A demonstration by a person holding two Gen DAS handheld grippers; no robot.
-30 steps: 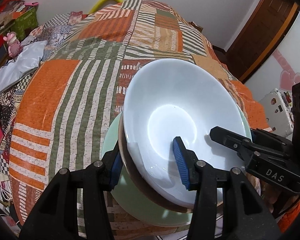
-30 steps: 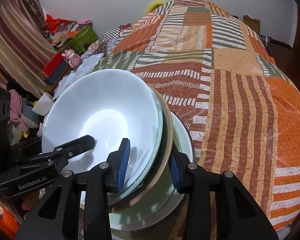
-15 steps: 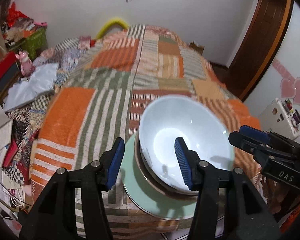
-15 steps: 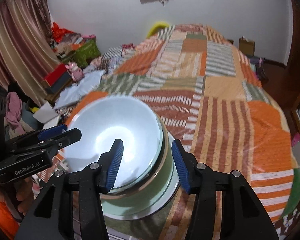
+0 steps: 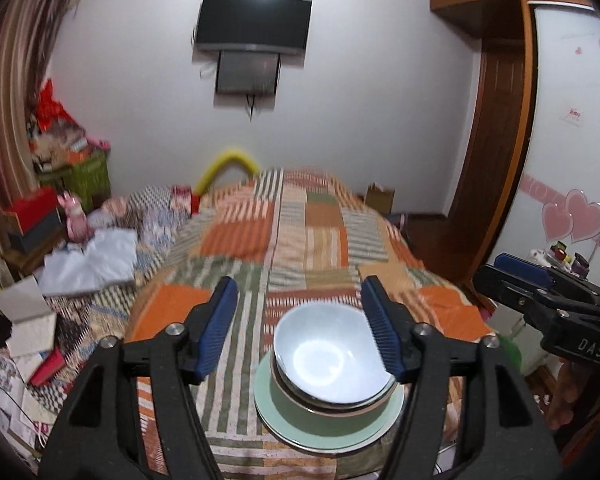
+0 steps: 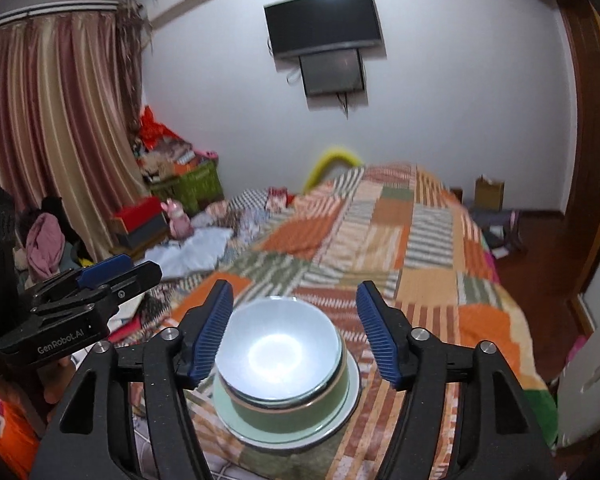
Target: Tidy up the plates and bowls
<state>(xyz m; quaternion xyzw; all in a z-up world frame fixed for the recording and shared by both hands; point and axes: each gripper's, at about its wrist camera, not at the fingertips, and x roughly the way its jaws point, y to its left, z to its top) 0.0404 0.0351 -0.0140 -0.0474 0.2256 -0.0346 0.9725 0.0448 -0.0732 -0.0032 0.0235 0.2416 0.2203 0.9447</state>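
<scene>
A white bowl (image 5: 328, 356) sits nested in a green bowl (image 5: 300, 408), which stands on a pale green plate (image 5: 272, 420) at the near end of the bed. The stack also shows in the right wrist view: white bowl (image 6: 278, 350), green bowl (image 6: 288, 414), plate (image 6: 350, 384). My left gripper (image 5: 300, 324) is open and empty, raised above and behind the stack. My right gripper (image 6: 294, 328) is open and empty, likewise held back above the stack. Each gripper shows at the edge of the other's view.
The bed has an orange, green and striped patchwork cover (image 5: 300, 240). Clutter, boxes and a pink toy (image 5: 74, 216) lie on the left. A wall TV (image 5: 254, 22) hangs ahead, curtains (image 6: 52, 128) on the left, a wooden door (image 5: 488, 152) on the right.
Both grippers have let go of the bowl rims, opened wide and pulled up and back from the stack. The white bowl has settled level in the green bowl.
</scene>
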